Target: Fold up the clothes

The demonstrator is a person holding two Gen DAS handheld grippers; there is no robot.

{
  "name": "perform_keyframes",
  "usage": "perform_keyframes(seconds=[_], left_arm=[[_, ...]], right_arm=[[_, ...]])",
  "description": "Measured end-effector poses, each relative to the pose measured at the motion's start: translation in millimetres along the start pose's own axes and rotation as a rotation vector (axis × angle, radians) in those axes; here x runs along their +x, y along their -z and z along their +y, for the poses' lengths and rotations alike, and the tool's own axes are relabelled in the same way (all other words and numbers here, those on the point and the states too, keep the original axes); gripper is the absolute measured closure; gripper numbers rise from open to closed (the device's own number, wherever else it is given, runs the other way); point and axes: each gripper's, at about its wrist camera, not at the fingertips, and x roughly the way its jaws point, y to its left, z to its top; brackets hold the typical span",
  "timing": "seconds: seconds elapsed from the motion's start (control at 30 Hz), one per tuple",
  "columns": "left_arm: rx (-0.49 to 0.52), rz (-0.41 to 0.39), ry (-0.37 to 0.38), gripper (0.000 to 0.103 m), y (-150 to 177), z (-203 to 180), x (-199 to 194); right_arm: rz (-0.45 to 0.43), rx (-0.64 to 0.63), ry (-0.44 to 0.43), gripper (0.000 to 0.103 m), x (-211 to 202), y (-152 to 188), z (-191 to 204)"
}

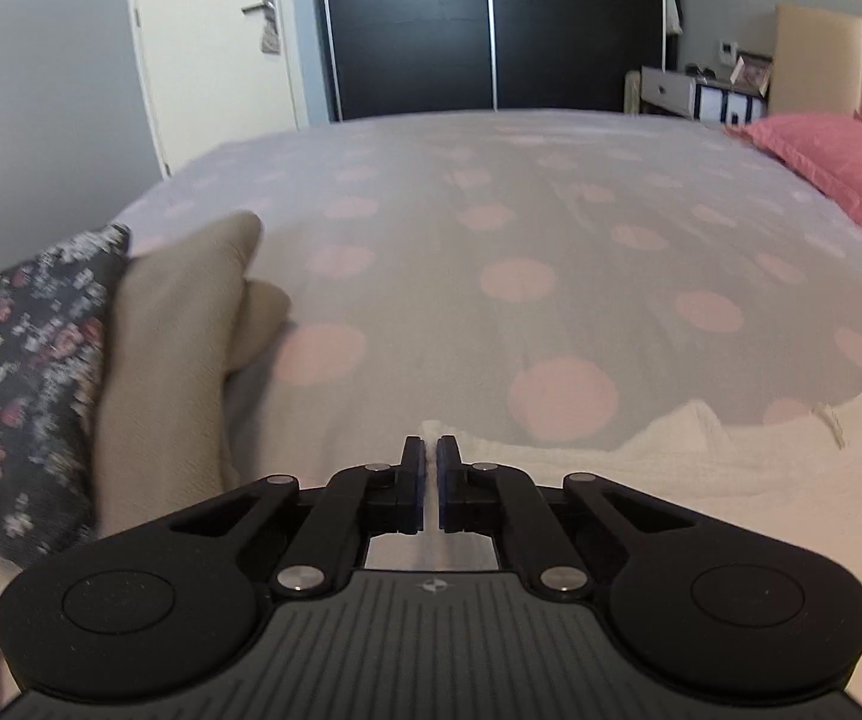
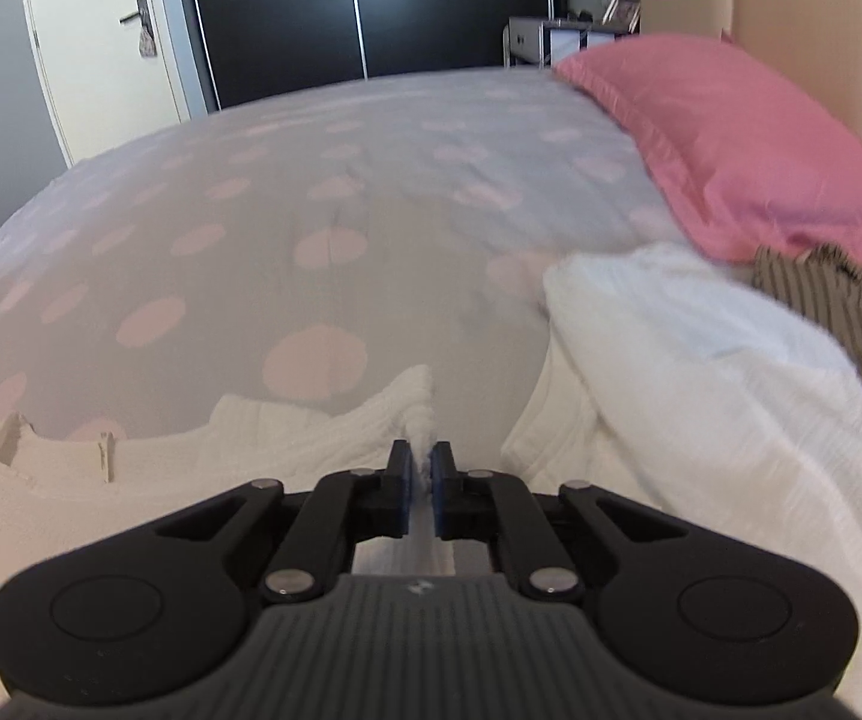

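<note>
A cream garment [image 1: 701, 480] lies flat at the near edge of the bed [image 1: 491, 210], its far hem rumpled into small peaks. The left gripper [image 1: 431, 450] pinches a fold of that hem, its blue pads pressed together on the cloth. The right gripper [image 2: 424, 459] pinches another tuft of the same garment [image 2: 131, 480], with white fabric bunched up between its pads. Both point down across the spotted grey bedcover.

Just right of the right gripper lies a heap of white cloth [image 2: 701, 360], and a striped garment [image 2: 851, 312] rests on its far side, against the pink pillow [image 2: 731, 138]. Left of the left gripper lies a beige garment [image 1: 179, 330], beside a dark floral one [image 1: 23, 360]. Beyond the bed stand a black wardrobe [image 1: 419, 48] and a pale door [image 1: 215, 30].
</note>
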Motion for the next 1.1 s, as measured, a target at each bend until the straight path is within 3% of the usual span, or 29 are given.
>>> perform_keyframes(seconds=[0.23,0.4,0.53,0.6,0.67,0.7,0.73,0.87,1.0,1.1], left_arm=[[-0.018,-0.046,-0.041,0.101,-20,3,3],[-0.002,-0.007,-0.061,0.101,-16,-3,27],[0.006,0.046,-0.031,0.1,-7,-6,41],[0.021,0.067,-0.014,0.099,-2,-7,42],[0.042,0.082,0.001,0.091,3,-6,36],[0.05,0.088,0.01,0.083,5,-5,32],[0.053,0.094,0.022,0.078,7,-5,26],[0.078,0.11,0.068,0.075,21,-7,-9],[0.056,0.163,0.127,0.059,40,-5,-46],[0.038,0.213,0.17,0.057,58,-3,-72]], right_arm=[[-0.037,-0.004,0.032,0.095,3,-17,7],[-0.018,-0.037,0.077,0.095,28,-16,16],[0.022,-0.056,0.096,0.095,44,-7,18],[0.044,-0.053,0.095,0.09,47,-4,16],[0.056,-0.028,0.085,0.074,43,-3,10],[0.06,-0.012,0.077,0.071,38,-3,7],[0.065,0.004,0.07,0.071,33,-2,4],[0.112,0.057,0.028,0.071,11,10,-5],[0.177,0.093,-0.027,0.069,-18,34,-8],[0.218,0.094,-0.067,0.065,-41,57,-6]])
